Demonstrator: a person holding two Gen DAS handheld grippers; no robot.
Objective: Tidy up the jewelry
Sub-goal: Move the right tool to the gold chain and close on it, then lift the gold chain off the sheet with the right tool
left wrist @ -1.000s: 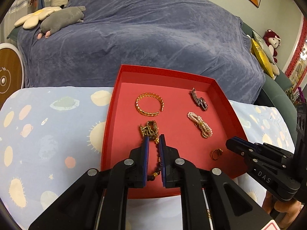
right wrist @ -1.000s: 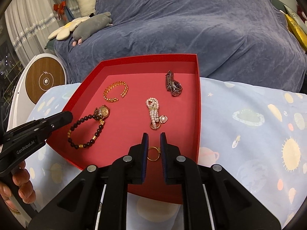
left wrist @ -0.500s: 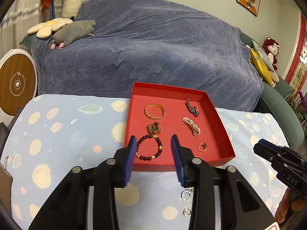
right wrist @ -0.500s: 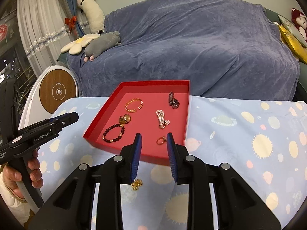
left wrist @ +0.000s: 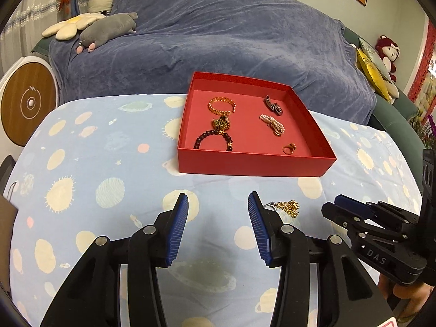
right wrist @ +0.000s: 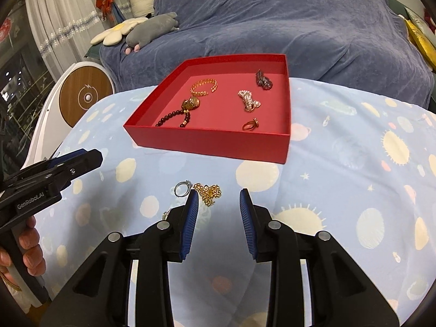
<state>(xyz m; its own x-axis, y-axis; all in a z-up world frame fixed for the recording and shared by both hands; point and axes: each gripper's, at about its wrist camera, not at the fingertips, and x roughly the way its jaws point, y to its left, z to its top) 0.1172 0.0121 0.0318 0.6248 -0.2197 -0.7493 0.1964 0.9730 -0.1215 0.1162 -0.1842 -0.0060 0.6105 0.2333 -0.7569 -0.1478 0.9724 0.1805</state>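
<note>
Left wrist: finger [left wrist: 269, 226] half hides gold chain [left wrist: 288, 207]

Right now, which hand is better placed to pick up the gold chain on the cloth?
Right. The gold chain lies just ahead of the right gripper, whose opening fingers are empty. The left gripper points beside it.

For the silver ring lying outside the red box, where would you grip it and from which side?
Grip the silver ring across its plain band, coming from above with the right gripper, whose opening, empty jaws are nearest. It lies flat on the cloth, stone setting toward the gold chain, so pinch the band's left side.
</note>
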